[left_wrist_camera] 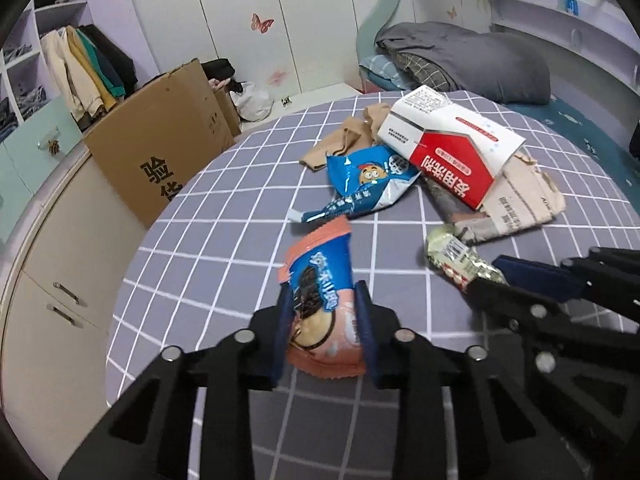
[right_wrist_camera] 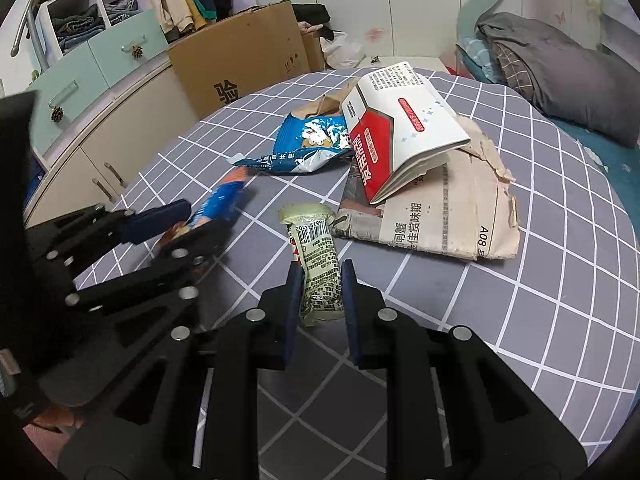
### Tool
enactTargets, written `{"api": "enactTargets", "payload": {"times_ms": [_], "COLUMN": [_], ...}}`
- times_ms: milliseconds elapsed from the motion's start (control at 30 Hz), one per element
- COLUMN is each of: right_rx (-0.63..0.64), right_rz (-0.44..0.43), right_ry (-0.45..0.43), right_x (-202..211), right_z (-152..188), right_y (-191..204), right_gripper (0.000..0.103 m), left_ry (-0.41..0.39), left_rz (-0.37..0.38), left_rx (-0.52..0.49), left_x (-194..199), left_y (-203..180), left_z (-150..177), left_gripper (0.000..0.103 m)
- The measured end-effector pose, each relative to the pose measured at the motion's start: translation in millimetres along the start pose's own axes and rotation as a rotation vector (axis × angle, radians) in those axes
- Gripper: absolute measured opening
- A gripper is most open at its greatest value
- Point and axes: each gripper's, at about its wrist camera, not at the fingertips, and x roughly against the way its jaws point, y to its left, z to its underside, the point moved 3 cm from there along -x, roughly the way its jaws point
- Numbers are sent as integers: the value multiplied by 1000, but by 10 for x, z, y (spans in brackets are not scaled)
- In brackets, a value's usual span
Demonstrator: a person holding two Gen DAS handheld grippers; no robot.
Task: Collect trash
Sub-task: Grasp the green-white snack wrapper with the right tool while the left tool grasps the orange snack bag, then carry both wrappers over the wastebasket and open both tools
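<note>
1. Lying on the checked bed cover [left_wrist_camera: 192,248], the pink cookie wrapper [left_wrist_camera: 320,280] sits pinched in the left hand-held gripper [left_wrist_camera: 322,300], nearer the camera than the red-and-white box [left_wrist_camera: 452,148].
2. Right hand-held gripper [right_wrist_camera: 320,280] grips a pale green wrapper [right_wrist_camera: 316,256] beside the newspaper [right_wrist_camera: 448,216] under that box.
3. A blue snack bag [left_wrist_camera: 360,188] lies left of the box.

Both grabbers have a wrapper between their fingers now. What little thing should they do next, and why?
Probably lift both straight up off the bed. The left gripper has its fingers pressed on the pink cookie wrapper, and the right gripper is pinching the pale green wrapper. Both wrappers look gripped, and no bin shows in either view, so only a small lift seems safe.
</note>
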Motion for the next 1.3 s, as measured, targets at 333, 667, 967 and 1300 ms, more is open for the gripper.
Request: {"api": "enactTargets", "payload": {"times_ms": [333,667,967,1300], "right_rx": [49,145,254,390], "right_rz": [30,-75,-232,-341], "right_ry": [-43,-41,-19,60], "right_x": [91,171,43,-403], "right_z": [15,106,143,318], "right_y": [112,919,2088,3366], "right_gripper": [19,19,19,19], "left_ry": [-30,-88,-129,-82], "left_rz": [38,32,-68,-186], "left_rx": [116,238,327,468], "left_x": [341,735,1042,1040], "left_y": [395,1036,1752,2678], "left_z": [330,706,1143,1848], "left_gripper": [19,19,19,19]}}
